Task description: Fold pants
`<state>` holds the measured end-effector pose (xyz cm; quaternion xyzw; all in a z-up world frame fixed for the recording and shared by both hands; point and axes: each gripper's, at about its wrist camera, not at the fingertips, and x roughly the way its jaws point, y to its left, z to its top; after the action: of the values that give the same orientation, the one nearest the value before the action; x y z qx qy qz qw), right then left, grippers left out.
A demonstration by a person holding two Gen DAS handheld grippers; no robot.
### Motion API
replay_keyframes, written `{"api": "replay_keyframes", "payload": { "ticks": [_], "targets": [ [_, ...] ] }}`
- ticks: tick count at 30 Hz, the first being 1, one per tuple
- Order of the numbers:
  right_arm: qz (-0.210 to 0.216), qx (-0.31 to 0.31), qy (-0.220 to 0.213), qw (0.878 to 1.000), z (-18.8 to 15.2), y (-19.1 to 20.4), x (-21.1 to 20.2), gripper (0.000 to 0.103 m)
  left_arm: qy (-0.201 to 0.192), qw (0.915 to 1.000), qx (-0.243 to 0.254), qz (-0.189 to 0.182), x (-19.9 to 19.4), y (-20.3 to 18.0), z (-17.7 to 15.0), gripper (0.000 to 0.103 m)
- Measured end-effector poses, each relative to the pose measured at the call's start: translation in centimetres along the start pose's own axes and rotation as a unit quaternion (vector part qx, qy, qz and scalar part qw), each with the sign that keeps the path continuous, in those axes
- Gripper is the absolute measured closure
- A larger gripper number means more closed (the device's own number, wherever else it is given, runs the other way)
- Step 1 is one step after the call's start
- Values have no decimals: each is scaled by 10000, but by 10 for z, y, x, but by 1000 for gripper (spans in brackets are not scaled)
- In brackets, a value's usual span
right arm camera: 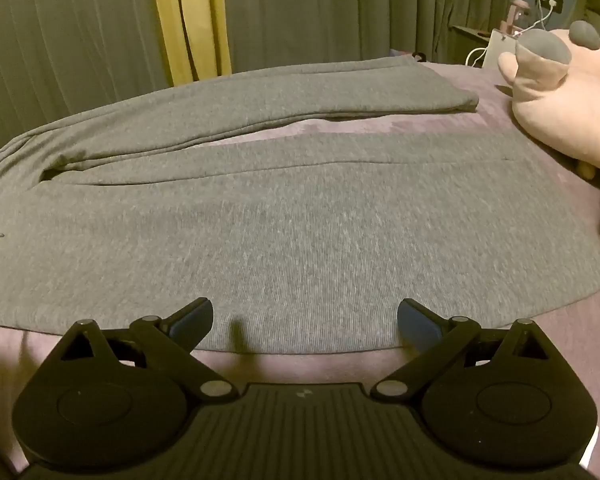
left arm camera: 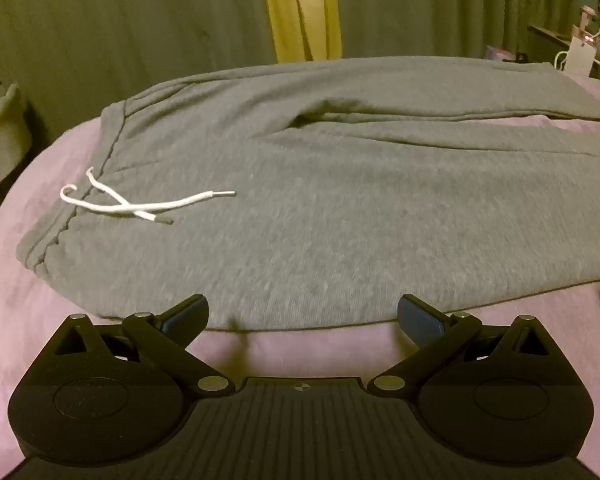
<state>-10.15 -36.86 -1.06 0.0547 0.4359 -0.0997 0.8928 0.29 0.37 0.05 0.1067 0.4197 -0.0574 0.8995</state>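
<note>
grey pants [left arm camera: 300, 200] flat; drawstring [left arm camera: 140, 204] left view, plush toy [right arm camera: 560, 92] right; both jaws wide.

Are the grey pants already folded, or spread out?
Spread out: the grey pants lie flat on the bed, both legs apart.

1. Across the top of your frame hang grey-green curtains [left arm camera: 120, 20], with a yellow curtain strip [right arm camera: 192, 16] between them.
2. Below, a bed with a mauve sheet [left arm camera: 28, 320].
3. Upper right: a wall socket [right arm camera: 549, 0] and a pink plush toy [right arm camera: 568, 96].
4. The light is dim and warm.
</note>
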Motion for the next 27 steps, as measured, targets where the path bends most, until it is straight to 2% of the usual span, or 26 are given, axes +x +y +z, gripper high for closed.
{"api": "replay_keyframes", "payload": {
  "ticks": [27],
  "targets": [
    [-11, -8, -7, 10000, 0, 0, 0, 4, 102, 9998, -185, -39, 2, 4, -4, 0]
  ]
}}
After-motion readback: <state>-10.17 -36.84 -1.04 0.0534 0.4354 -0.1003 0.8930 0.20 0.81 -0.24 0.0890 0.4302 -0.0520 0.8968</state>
